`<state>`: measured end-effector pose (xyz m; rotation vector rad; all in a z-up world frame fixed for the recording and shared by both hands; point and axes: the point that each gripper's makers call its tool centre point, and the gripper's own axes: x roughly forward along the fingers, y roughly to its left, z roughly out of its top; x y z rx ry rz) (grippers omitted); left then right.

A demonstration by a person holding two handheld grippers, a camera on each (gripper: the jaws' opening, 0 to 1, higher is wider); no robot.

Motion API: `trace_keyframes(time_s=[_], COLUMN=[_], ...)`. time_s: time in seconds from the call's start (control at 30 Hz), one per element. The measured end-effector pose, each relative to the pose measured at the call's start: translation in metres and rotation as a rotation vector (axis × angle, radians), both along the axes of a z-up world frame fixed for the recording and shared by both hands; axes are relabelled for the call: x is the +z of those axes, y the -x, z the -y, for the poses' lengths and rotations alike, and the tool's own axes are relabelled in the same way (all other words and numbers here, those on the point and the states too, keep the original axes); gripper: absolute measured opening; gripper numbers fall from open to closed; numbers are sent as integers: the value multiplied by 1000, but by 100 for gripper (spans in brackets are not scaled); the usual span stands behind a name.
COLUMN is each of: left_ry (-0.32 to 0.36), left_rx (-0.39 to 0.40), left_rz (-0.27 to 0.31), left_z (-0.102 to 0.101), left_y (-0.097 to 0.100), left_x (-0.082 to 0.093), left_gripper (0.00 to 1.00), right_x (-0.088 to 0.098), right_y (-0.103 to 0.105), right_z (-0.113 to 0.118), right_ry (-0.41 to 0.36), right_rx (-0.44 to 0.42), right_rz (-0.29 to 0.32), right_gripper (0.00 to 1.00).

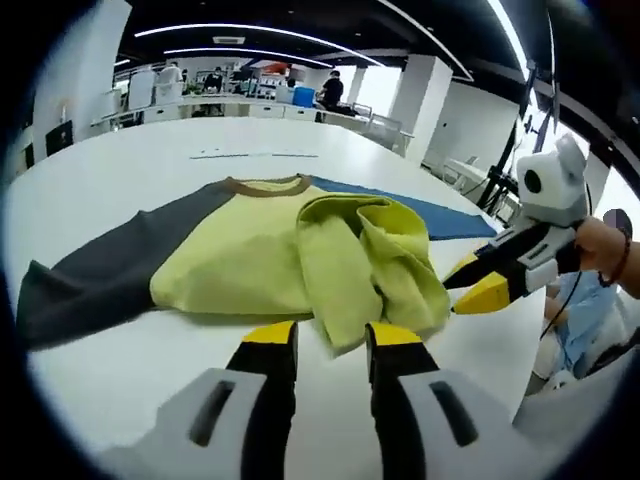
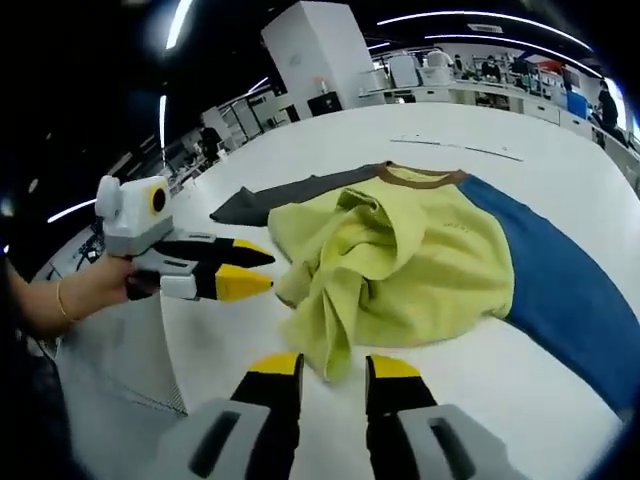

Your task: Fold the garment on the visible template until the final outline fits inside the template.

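A yellow shirt (image 1: 250, 255) with a brown collar lies on the white tabletop (image 1: 120, 170), in the middle of the left gripper view; one grey sleeve (image 1: 95, 275) stretches toward the left of the frame, and the other side is folded over into a rumpled yellow heap at centre right. A blue template (image 1: 440, 215) shows beneath it at the upper right. The left gripper (image 1: 331, 335) rises from the bottom edge, its jaws slightly apart and holding nothing, just short of the folded cloth. The right gripper (image 1: 475, 282), held by a hand (image 1: 600, 250), enters from the right, its jaws parted and empty beside the heap. In the right gripper view the shirt (image 2: 400, 260) sits at centre, the template (image 2: 560, 290) at right.
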<state>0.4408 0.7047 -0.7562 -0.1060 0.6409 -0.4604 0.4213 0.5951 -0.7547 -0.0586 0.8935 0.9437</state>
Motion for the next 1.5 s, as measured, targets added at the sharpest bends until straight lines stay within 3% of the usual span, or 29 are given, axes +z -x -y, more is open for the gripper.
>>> trace_keyframes(time_s=[0.33,0.57,0.77,0.93,1.2,1.5], left_ry=[30,54,46,26,45,22], left_rx=[9,40,14,17,31,18], left_rz=[10,-17,-2,-15,-23,29], left_z=[9,8,13,12,7,-10], left_y=[-8,-12,-17,-19,-15,-9], left_x=[-5,-11,-11,-16,-9,21], left_gripper=[18,15,13,0,0,0], right_x=[-5,-10,-13,-12,-5,11], right_y=[1,2,3,1,-4,-7], right_z=[-3,-7,-6,-5,-1,13], right_ry=[-32,-37,-44,-69,-93,-108], right_rx=[-11,-18,-29,-43,-63,-87], right_rz=[-1,-7,-17,-30,-16,15], right_gripper=[15,12,7,0,0,0])
